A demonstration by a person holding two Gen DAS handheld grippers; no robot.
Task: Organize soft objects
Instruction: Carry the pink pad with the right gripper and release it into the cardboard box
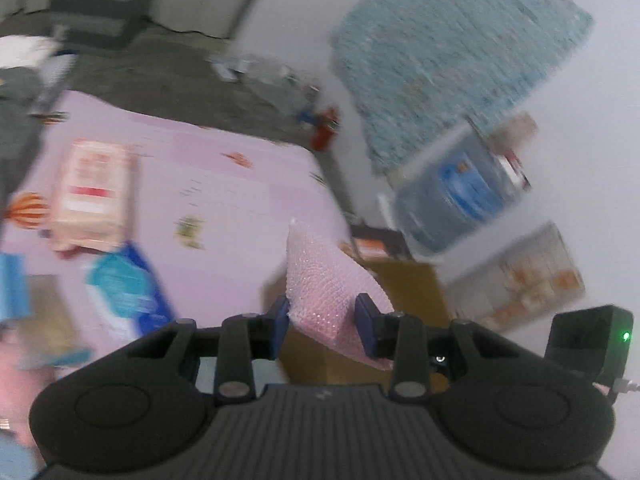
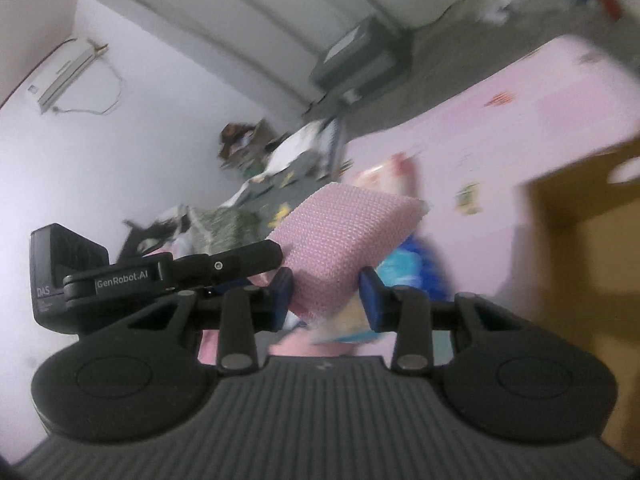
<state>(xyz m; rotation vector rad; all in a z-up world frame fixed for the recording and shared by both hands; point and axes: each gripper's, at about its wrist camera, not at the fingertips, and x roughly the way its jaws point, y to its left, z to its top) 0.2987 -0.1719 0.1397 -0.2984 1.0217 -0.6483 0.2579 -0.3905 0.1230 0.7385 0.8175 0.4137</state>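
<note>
My left gripper is shut on a pink mesh sponge, held in the air over a brown cardboard box beside the pink bed. My right gripper is shut on a second pink mesh sponge, held above the pink bed sheet. The left gripper's arm shows at the left of the right wrist view. The cardboard box also shows at the right of the right wrist view. Both views are motion-blurred.
On the pink bed sheet lie an orange-white packet and a blue packet. A water jug, a clear package and a teal mat lie on the floor. A grey cabinet stands far back.
</note>
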